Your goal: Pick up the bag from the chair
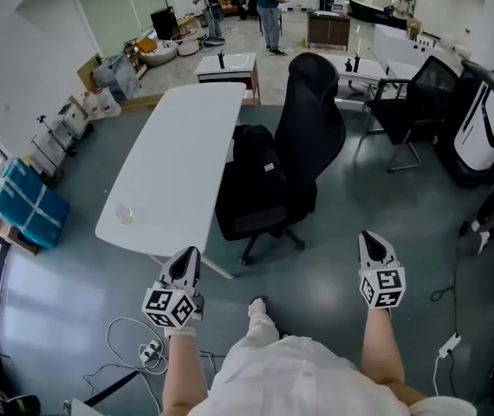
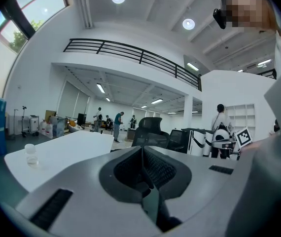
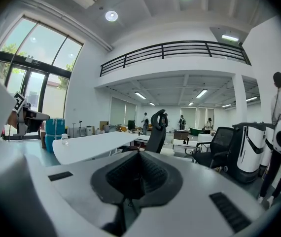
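Note:
A black bag (image 1: 256,165) stands upright on the seat of a black office chair (image 1: 312,120) in the middle of the head view, next to the white table. Both grippers are held low and well short of the chair. My left gripper (image 1: 185,259) points toward the table's near end, jaws together with nothing between them. My right gripper (image 1: 372,239) points at the floor to the right of the chair, jaws also together and empty. In the left gripper view the chair (image 2: 150,131) shows far off; in the right gripper view the chair (image 3: 158,127) is seen side-on.
A long white table (image 1: 173,159) with a small clear cup (image 1: 124,213) stands left of the chair. A second black chair (image 1: 413,102) and white machines (image 1: 481,128) are at the right. Cables and a power strip (image 1: 150,350) lie on the floor. People stand far back.

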Action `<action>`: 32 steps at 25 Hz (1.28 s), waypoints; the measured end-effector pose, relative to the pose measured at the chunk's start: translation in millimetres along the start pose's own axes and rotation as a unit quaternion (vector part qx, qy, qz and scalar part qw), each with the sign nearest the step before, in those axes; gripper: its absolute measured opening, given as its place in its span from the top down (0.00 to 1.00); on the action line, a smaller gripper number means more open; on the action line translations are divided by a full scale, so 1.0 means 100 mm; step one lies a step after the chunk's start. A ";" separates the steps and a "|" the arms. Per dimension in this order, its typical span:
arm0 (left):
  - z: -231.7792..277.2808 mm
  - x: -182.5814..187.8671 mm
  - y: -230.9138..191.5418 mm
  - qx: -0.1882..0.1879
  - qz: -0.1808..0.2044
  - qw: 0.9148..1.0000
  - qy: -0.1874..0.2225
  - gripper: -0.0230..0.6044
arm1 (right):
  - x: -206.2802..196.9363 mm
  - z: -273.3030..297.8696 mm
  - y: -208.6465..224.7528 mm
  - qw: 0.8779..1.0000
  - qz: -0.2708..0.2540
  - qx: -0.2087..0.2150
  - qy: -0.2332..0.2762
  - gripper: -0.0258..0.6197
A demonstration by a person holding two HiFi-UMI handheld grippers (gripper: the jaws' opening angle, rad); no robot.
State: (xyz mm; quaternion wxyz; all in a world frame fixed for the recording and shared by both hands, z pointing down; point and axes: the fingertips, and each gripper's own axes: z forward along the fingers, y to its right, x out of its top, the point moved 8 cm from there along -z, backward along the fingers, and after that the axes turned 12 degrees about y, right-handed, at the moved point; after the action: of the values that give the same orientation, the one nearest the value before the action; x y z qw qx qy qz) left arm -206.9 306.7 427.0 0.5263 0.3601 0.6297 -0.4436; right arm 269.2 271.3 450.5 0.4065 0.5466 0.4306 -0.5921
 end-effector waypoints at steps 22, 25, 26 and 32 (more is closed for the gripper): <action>0.00 -0.15 0.29 -0.005 -0.001 0.999 -0.040 0.92 | -0.11 -0.11 -0.01 0.999 0.009 0.032 -0.017 0.93; 0.09 -0.10 0.37 -0.024 0.009 0.999 -0.040 0.92 | -0.10 -0.14 0.04 1.000 0.016 0.023 -0.009 0.93; 0.11 -0.08 0.38 -0.029 0.012 0.999 -0.036 0.92 | -0.08 -0.15 0.05 1.000 0.016 0.021 -0.006 0.93; 0.14 0.02 0.37 -0.031 0.018 0.999 -0.014 0.92 | 0.00 -0.12 0.00 1.000 0.005 0.031 0.006 0.93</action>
State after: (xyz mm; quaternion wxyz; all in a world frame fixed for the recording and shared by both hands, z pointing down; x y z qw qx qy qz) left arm -168.6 306.4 417.6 0.5537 0.3492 0.6292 -0.4190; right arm 273.0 282.5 449.6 0.3896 0.5643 0.4122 -0.5999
